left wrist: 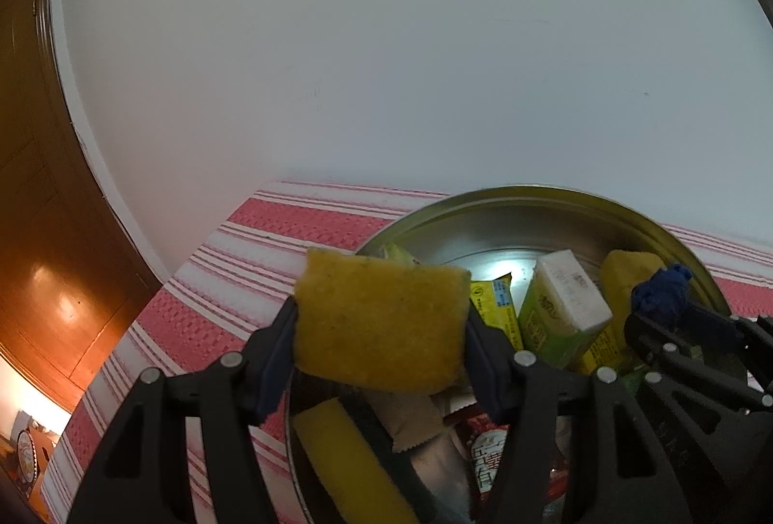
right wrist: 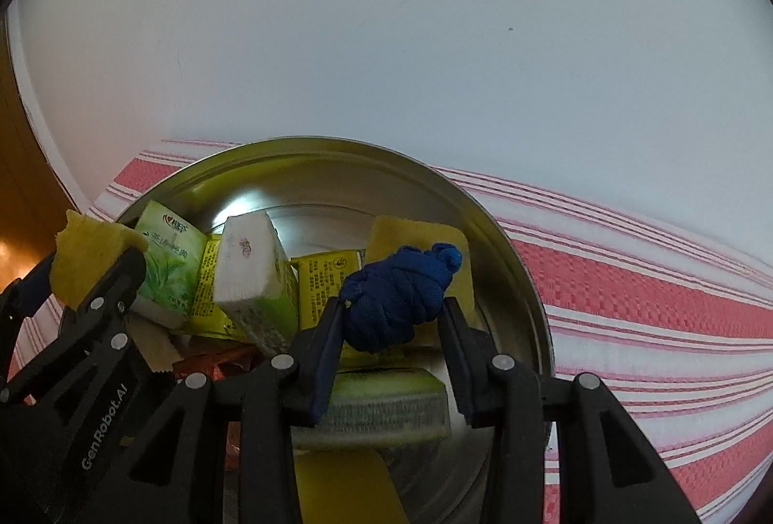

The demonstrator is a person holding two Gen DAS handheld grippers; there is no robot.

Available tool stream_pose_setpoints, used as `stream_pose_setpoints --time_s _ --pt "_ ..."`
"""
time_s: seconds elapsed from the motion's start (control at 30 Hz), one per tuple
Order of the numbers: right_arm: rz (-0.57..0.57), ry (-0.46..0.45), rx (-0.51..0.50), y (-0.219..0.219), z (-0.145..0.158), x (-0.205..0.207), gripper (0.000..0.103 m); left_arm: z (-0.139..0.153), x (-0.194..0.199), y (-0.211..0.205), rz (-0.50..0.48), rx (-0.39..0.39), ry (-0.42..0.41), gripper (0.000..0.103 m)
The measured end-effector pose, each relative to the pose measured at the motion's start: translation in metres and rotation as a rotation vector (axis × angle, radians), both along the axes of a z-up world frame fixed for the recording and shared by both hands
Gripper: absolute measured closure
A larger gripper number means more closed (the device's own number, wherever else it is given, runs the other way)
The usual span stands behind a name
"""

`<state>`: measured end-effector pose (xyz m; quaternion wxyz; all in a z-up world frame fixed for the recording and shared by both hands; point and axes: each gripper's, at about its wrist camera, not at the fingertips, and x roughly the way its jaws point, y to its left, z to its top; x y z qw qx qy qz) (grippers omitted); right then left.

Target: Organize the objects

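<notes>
My left gripper (left wrist: 381, 321) is shut on a yellow sponge (left wrist: 381, 316) and holds it above the left rim of a round metal tin (left wrist: 522, 200). My right gripper (right wrist: 393, 311) is shut on a knotted blue cloth (right wrist: 401, 292) and holds it over the same tin (right wrist: 507, 234). The tin holds green tissue packs (right wrist: 169, 253), a white-topped tissue pack (right wrist: 251, 263), yellow sachets (right wrist: 323, 282) and other yellow sponges (right wrist: 415, 234). The left gripper with its sponge (right wrist: 92, 253) shows at the left of the right wrist view. The right gripper with the cloth (left wrist: 662, 292) shows at the right of the left wrist view.
The tin stands on a red and white striped cloth (right wrist: 652, 306) against a white wall (left wrist: 386, 41). A brown wooden door (left wrist: 34, 210) is at the far left. A red wrapper (left wrist: 488, 451) and a beige packet (left wrist: 410, 422) lie in the tin's near part.
</notes>
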<state>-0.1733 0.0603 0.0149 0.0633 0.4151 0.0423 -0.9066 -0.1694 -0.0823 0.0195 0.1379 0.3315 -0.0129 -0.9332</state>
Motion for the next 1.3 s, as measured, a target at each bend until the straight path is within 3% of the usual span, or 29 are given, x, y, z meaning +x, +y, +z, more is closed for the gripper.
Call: stream_pose_setpoints --time_s 0.1,0.27,0.43,0.53,0.73,1.3 --pt "0.022 0.002 -0.027 0.003 0.001 0.002 0.059 0.0 0.002 0.005 -0.005 -0.019 -0.003 0.04" --pt "0.029 0.02 -0.095 0.012 0.002 0.009 0.044 0.001 0.004 0.009 -0.029 -0.047 0.006 0.036" --pt "-0.019 0.18 -0.137 0.028 0.017 0.033 0.043 0.006 0.006 -0.007 -0.021 0.101 0.016 0.001" --pt "-0.063 0.312 -0.213 0.048 0.024 0.057 0.029 0.008 0.009 -0.009 -0.034 0.144 0.046 0.0" --pt "-0.146 0.453 -0.336 0.079 0.011 0.097 0.028 0.009 0.011 -0.002 -0.044 0.12 0.064 0.0" --pt "-0.146 0.507 -0.272 0.054 0.009 0.103 0.028 0.018 0.036 0.008 -0.011 0.118 0.2 0.0"
